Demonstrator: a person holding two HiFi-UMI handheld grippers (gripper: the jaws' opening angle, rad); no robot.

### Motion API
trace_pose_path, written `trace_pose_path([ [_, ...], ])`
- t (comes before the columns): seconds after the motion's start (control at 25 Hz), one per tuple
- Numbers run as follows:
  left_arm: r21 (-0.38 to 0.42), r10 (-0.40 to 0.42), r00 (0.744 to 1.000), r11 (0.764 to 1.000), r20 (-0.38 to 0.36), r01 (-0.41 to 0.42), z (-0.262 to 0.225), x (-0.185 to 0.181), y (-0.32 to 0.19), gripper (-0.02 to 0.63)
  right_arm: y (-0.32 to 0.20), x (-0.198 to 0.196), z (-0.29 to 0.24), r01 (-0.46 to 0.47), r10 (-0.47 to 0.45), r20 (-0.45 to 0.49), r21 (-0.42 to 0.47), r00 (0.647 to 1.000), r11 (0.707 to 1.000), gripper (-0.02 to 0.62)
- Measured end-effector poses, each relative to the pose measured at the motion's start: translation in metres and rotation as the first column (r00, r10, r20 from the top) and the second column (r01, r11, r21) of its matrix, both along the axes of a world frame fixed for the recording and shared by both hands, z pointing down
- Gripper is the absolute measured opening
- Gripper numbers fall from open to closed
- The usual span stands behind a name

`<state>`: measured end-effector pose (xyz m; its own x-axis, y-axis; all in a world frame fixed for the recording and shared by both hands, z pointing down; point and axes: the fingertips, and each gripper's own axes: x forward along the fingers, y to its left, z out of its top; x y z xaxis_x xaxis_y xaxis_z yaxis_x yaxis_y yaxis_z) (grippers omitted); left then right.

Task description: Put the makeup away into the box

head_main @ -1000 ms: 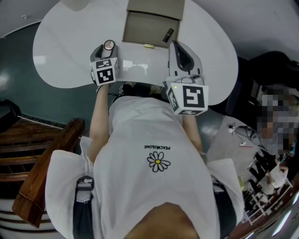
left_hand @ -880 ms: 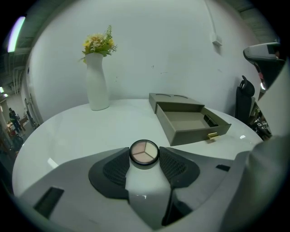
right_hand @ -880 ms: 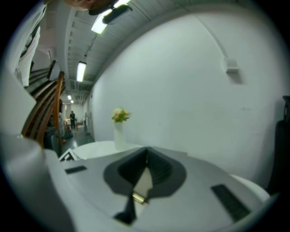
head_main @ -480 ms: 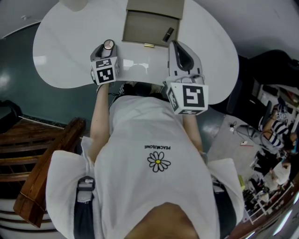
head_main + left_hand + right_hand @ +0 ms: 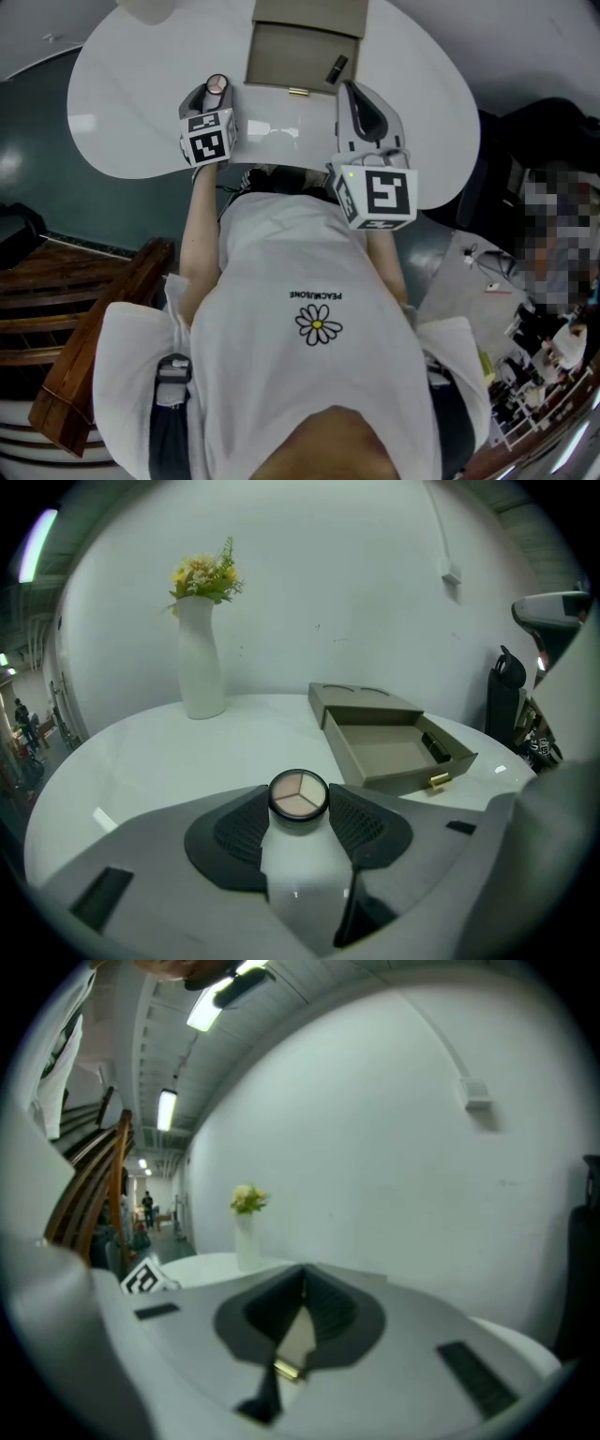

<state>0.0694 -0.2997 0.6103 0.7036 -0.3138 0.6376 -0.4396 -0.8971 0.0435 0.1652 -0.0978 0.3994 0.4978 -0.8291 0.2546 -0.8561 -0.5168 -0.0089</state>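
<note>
While the right gripper (image 5: 302,1277) is clenched, the left gripper (image 5: 298,814), ribbed jaws just tightened, clamps a round compact (image 5: 298,793).

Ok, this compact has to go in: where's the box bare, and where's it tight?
The box floor is bare from its left wall across the middle; only the dark tube along the right wall crowds it. Outside, the table between vase and box is bare.

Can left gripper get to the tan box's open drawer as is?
Probably yes: the left gripper, jaws just closed in on a round eyeshadow compact, faces the open tan drawer box across bare white table; nothing between.
</note>
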Motion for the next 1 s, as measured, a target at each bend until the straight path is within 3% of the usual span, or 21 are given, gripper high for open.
trace_pose_path([
  [0.4,0.121,0.021,0.983,0.993,-0.182,0.001,-0.101,0.034,-0.015,0.213,-0.003,-0.001,-0.002,0.003,-0.003,0.000,0.020,1.000,1.000,0.029],
  [0.56,0.153,0.071,0.967,0.988,-0.245,-0.033,-0.139,0.045,0.002,0.213,-0.003,0.001,-0.004,-0.002,0.002,0.003,0.036,1.000,0.999,0.029],
  [1.0,0.263,0.197,0.893,0.960,-0.405,-0.092,-0.223,0.044,0.076,0.213,0.010,0.008,-0.008,-0.034,0.034,-0.002,0.062,0.999,0.998,0.029],
])
